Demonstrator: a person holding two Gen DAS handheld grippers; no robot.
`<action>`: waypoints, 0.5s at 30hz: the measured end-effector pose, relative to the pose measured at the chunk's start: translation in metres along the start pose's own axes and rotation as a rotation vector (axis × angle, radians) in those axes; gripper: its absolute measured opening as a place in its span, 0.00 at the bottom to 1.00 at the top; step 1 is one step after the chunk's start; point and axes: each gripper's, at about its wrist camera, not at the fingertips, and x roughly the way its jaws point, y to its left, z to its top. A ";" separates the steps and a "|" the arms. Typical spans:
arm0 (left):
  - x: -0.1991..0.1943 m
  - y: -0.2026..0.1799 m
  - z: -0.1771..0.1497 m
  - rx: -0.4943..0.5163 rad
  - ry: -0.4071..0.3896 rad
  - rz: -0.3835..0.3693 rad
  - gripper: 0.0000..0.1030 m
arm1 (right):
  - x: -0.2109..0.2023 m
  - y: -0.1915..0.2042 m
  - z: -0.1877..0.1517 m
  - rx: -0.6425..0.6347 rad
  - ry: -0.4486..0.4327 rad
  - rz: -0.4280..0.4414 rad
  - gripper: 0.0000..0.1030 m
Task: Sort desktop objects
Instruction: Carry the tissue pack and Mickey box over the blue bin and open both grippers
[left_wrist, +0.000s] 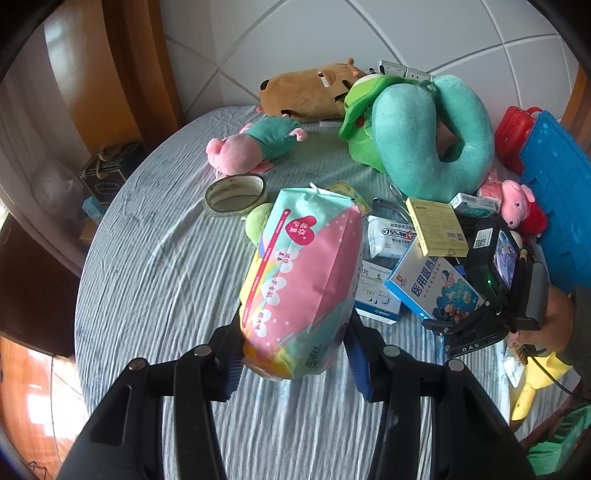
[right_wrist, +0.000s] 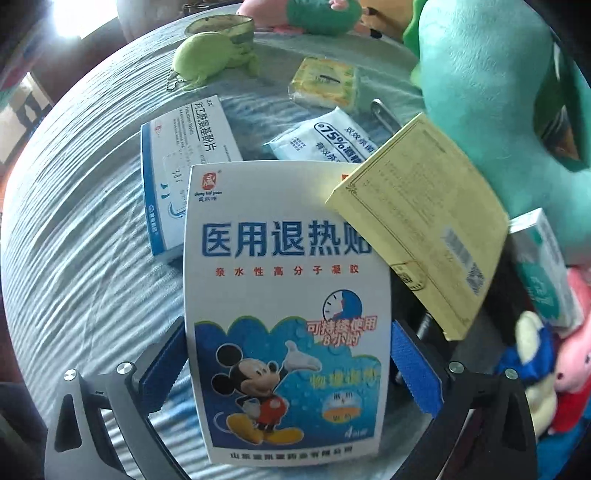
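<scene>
Pink-and-teal soft pack (left_wrist: 306, 280) sits pinched between the 2 fingers of the left gripper (left_wrist: 295, 354), held low at its near end, most of its length sticking out ahead over the grey striped cloth (left_wrist: 155, 258). Judgement: grip is at 1 end only, so the pack can droop or slide out if the hand swings fast; soft wrapper gives little for the pads to bite.

White-and-blue fever patch box (right_wrist: 288, 306) with the cartoon mouse lies between the spread fingers of the right gripper (right_wrist: 288, 373); pads stand wide, a gap shows on each side, nothing pressed yet. Box is propped, its far corner under the yellow box (right_wrist: 421, 225), its left edge overlapping the white tablet box (right_wrist: 181, 173).

Risks, as I judge them:
- closing on the patch box and lifting can drag the yellow box, which rests on it and may tip off toward the small teal-white carton (right_wrist: 543, 266) and the plush toys at right.
- thin card walls may buckle if squeezed hard.
- box is tilted, so pads may meet it unevenly and it twists out.

Farther out: wipes packet (right_wrist: 325, 140), tissue pack (right_wrist: 325, 85), green plush (right_wrist: 207, 55), teal neck pillow (left_wrist: 424, 136), tape roll (left_wrist: 236, 194). Crowded pile, so any knock spreads clutter.
</scene>
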 end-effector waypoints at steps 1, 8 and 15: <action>0.001 0.000 0.000 -0.002 0.002 -0.001 0.45 | 0.002 0.000 0.000 -0.007 -0.001 0.000 1.00; -0.001 -0.007 0.006 0.000 -0.005 -0.013 0.45 | 0.004 0.002 -0.004 0.048 0.012 0.040 0.99; -0.014 -0.022 0.021 0.018 -0.044 -0.049 0.45 | -0.065 0.018 -0.031 0.047 -0.064 0.004 0.99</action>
